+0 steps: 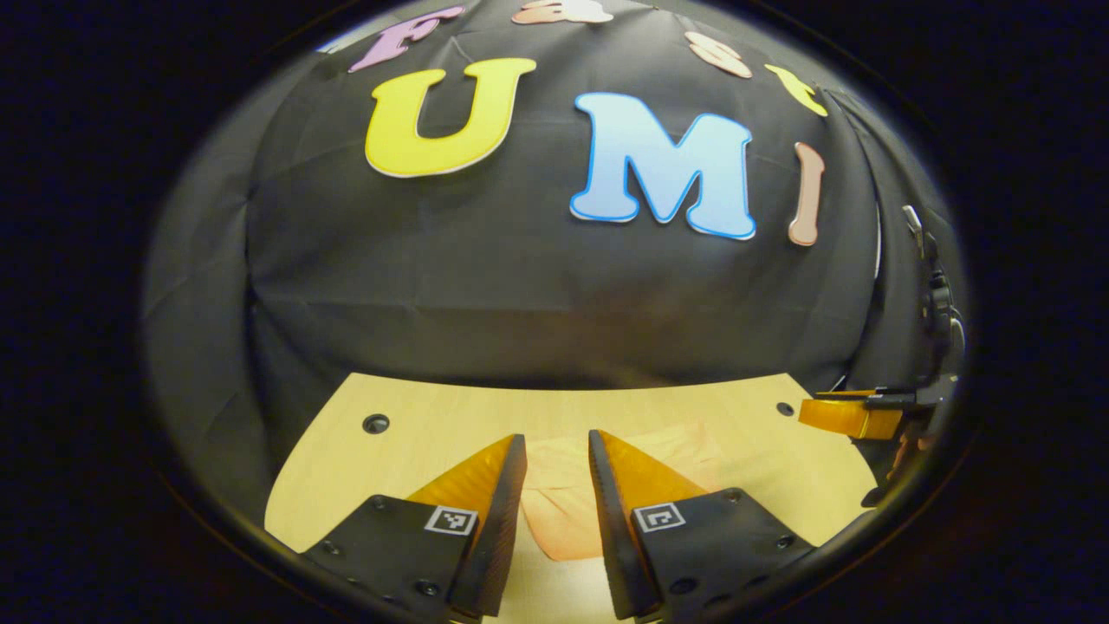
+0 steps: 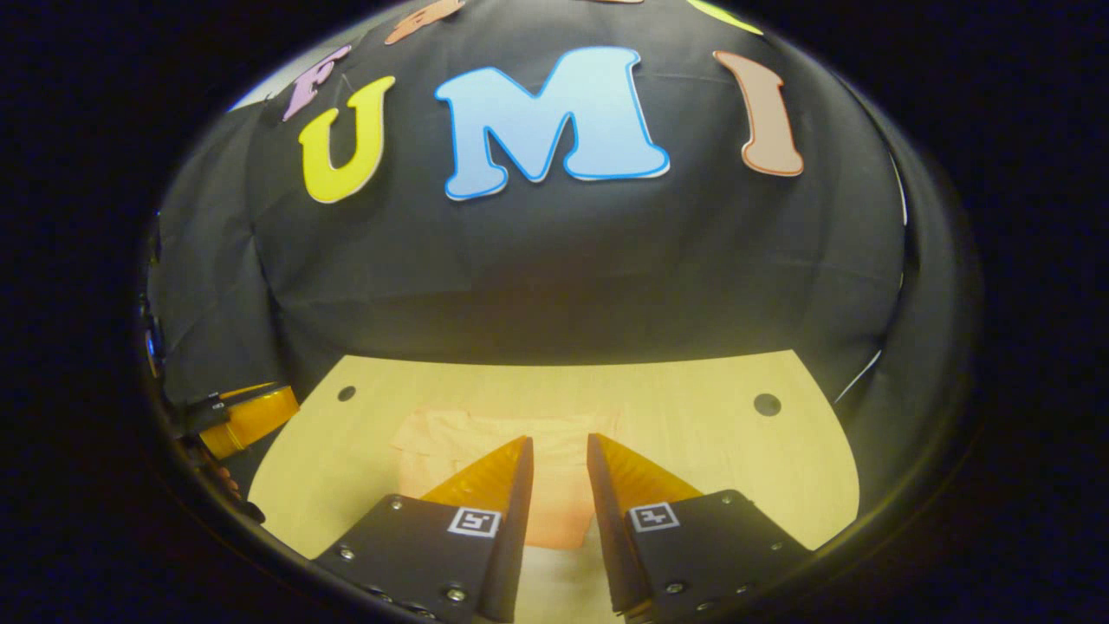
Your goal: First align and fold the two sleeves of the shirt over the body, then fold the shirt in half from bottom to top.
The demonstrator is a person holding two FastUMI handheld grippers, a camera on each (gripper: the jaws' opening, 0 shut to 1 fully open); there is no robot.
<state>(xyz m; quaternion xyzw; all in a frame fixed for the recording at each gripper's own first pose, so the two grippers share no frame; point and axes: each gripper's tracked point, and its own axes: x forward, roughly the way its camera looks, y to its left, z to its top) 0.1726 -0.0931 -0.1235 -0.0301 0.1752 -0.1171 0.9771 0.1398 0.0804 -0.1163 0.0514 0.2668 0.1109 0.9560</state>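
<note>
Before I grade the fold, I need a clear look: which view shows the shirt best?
The right gripper view: the shirt lies flat on the table, its top edge and left side showing beyond the right gripper. In the left gripper view, the left gripper covers much of the shirt.

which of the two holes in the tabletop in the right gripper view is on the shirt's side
The left hole: the shirt lies just below and right of it on the table, while the right hole has bare wood around it.
</note>
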